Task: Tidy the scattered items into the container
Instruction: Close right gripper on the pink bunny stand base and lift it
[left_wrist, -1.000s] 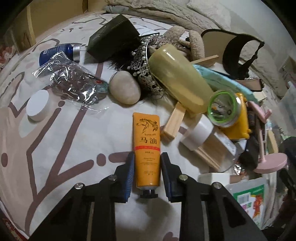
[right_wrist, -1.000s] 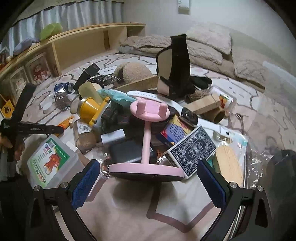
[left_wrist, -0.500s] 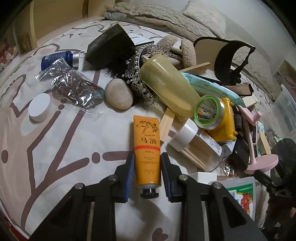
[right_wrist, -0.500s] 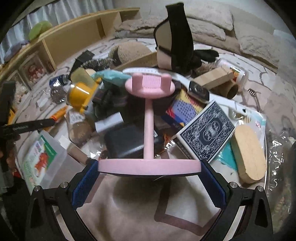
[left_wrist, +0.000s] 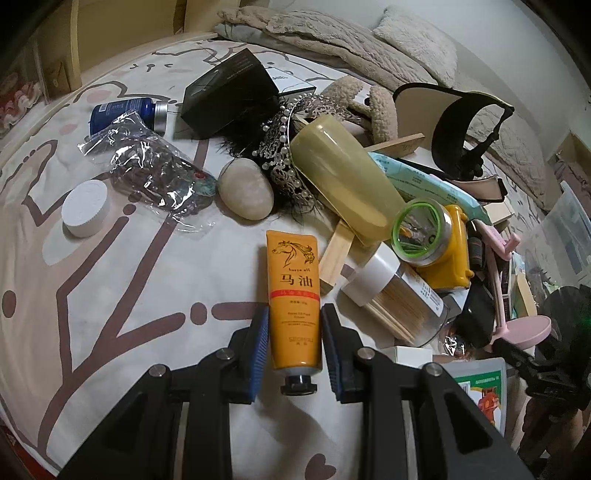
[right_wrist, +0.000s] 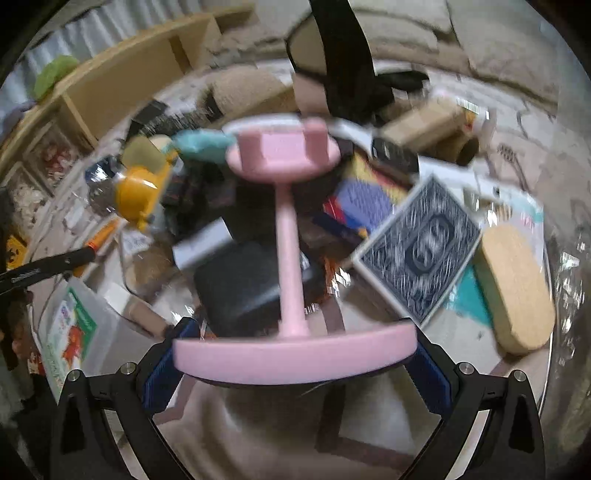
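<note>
The left gripper (left_wrist: 294, 350) is clamped on the orange tube (left_wrist: 294, 301), near the clutter's left edge. The right gripper (right_wrist: 295, 360) stands wide, straddling the pink stand (right_wrist: 291, 295)'s base without contact. Risk: closing may tip it into the card box (right_wrist: 419, 251).

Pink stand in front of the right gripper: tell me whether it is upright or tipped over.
Tipped over. The pink stand lies on the clutter, its round base turned edge-on toward the camera.

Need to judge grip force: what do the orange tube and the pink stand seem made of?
Orange tube: looks like soft glossy plastic, with a printed label and flat crimped end. Pink stand: probably rigid matte plastic, one even colour, moulded shape; blur leaves this uncertain.
</note>
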